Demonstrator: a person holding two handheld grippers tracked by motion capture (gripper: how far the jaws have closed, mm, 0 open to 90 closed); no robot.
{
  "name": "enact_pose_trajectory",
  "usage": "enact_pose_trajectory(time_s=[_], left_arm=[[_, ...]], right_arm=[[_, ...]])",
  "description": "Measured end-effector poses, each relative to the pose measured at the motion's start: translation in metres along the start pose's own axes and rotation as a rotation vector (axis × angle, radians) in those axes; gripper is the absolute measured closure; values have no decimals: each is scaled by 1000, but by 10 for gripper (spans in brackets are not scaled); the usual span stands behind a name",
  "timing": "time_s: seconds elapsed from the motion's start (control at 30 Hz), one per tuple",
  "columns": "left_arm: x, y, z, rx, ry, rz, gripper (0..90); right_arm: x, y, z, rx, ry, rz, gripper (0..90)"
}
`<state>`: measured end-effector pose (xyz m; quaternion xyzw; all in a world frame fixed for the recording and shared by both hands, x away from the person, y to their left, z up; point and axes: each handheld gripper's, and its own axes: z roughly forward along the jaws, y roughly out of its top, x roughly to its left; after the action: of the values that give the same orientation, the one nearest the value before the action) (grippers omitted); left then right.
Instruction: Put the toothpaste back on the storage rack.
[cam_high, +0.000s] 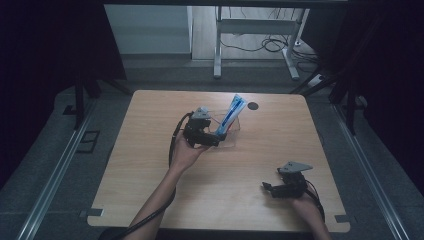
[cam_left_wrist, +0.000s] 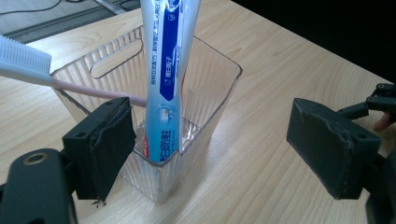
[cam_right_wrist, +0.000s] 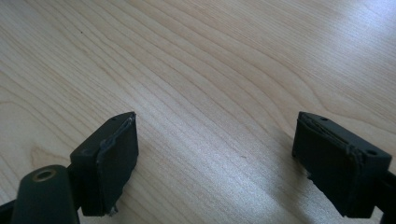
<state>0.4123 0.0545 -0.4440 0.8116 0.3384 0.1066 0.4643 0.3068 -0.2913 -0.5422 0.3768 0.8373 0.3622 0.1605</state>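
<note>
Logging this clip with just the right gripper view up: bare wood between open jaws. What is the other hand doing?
Observer: The left gripper sits at a clear bin mid-table, jaws open and apart either side of it.
Operator: Anything in the bin?
Observer: A tube of toothpaste stands in it, top sticking out above the rim.
Operator: Nothing else?
Observer: A toothbrush leans in too, its bristle head outside the rim.
</note>
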Motion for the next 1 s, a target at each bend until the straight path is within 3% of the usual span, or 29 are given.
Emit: enact_pose_trajectory(time_s=[0.5,1.0], left_arm=[[-6,-11,-13,-4,-46,-22,143],[-5,-36,-26,11,-30,-30,138]], right_arm=[[0,0,0,1,0,0,143],[0,0,0,0,0,1,143]])
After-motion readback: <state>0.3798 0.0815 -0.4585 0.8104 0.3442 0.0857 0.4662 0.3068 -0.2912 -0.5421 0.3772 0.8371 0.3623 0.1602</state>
